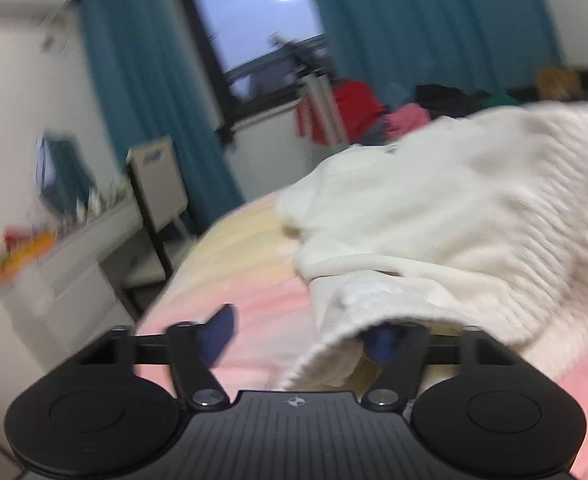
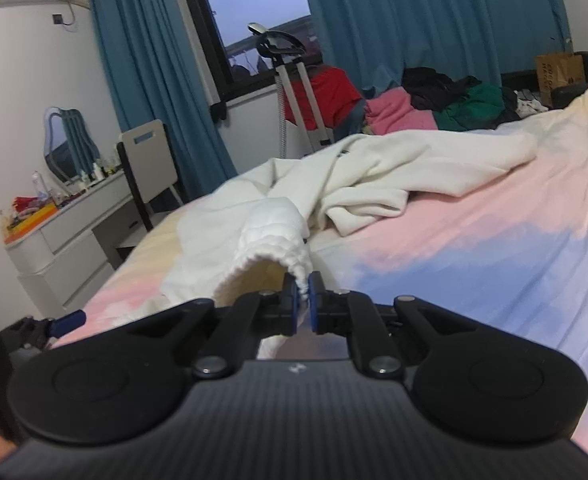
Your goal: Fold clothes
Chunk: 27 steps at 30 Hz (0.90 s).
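White knitted sweater (image 2: 413,168) sprawls across the pink-and-blue bed sheet (image 2: 493,248).
Right claw (image 2: 302,304) pinches its ribbed cuff; left claw (image 1: 301,340) gapes wide, cuff draped over one finger.

Rumpled white sweater (image 2: 393,176) on pastel bed

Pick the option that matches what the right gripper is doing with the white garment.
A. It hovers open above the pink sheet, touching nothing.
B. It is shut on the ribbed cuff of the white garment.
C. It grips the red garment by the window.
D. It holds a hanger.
B: in the right wrist view the right gripper has its blue pads pinched on the ribbed cuff of the white garment.
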Motion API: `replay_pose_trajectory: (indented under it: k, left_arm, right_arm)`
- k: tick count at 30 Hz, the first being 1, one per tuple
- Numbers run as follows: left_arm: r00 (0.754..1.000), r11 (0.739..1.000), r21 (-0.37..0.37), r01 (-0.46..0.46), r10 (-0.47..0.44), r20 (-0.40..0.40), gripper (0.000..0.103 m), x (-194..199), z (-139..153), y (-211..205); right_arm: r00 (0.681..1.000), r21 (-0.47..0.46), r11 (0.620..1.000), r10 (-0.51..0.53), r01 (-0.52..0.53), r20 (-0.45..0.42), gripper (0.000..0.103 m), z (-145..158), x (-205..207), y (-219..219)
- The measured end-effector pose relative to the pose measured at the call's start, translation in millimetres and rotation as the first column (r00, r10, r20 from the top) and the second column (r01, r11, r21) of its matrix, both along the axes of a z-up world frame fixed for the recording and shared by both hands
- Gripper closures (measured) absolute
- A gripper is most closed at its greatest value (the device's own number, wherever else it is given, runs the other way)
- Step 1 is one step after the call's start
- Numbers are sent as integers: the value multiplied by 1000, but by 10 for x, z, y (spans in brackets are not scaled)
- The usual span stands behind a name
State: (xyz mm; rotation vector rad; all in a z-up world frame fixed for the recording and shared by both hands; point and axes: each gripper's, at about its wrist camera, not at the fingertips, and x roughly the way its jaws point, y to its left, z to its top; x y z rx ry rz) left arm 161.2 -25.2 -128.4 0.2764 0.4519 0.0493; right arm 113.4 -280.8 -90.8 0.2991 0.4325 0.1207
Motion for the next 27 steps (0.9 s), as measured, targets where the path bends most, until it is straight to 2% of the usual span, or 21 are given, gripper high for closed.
replay_pose_trajectory:
  k: [1, 3, 5, 6, 7, 8, 10, 11, 13, 16, 19, 23, 25, 27]
  left_arm:
    - [1000, 998, -52, -18, 18, -7, 70, 35, 18, 67]
    - [998, 989, -137, -55, 56, 6, 77, 60, 77, 189]
    - [996, 968, -239, -75, 83, 22, 85, 65, 168, 330]
    - [995, 951, -295, -90, 101, 22, 86, 72, 221, 414]
    - [992, 930, -352, -107, 121, 19, 87, 78, 278, 510]
    - [990, 904, -409, -124, 142, 14, 89, 89, 340, 612]
    - [984, 847, -510, -152, 176, 1, 90, 124, 462, 803]
    - [983, 826, -541, -157, 184, -4, 91, 161, 530, 887]
    - [983, 810, -566, -151, 185, 2, 92, 238, 708, 1039]
    - [982, 815, -565, -125, 182, 45, 93, 371, 1044, 1304]
    - [983, 819, -563, -113, 173, 54, 93, 664, 1388, 1705]
    - [984, 821, -553, -141, 180, 16, 93, 1107, 1764, 2306]
    - [981, 835, -523, -169, 192, -11, 93, 1360, 1857, 2585]
    - [977, 848, -489, -203, 206, -49, 93, 1631, 1831, 2848]
  right_arm:
    - [1000, -11, 1000, -11, 11, -6, 92, -22, 8, 6]
    - [999, -61, 997, -42, 41, -24, 88, -70, 35, 51]
    - [997, -106, 993, -53, 48, -47, 69, -140, 70, 91]
    - [997, -111, 993, -47, 40, -63, 52, -184, 91, 109]
    - [996, -107, 994, -39, 30, -81, 42, -242, 114, 117]
    - [994, -97, 995, -28, 18, -101, 41, -311, 149, 132]
    - [990, -47, 999, 11, -18, -141, 42, -447, 236, 171]
    - [987, 14, 999, 51, -49, -153, 44, -495, 281, 190]
    - [983, 108, 986, 138, -125, -124, 72, -477, 307, 280]
    - [968, 83, 970, 236, -229, -86, 87, -292, 254, 646]
    - [938, 112, 934, 345, -340, -27, 87, -103, 261, 1091]
    - [881, 168, 864, 468, -474, 73, 87, 139, 320, 1698]
    - [853, 195, 831, 513, -521, 95, 87, 175, 465, 2066]
    - [825, 206, 800, 555, -564, 104, 87, 172, 615, 2407]
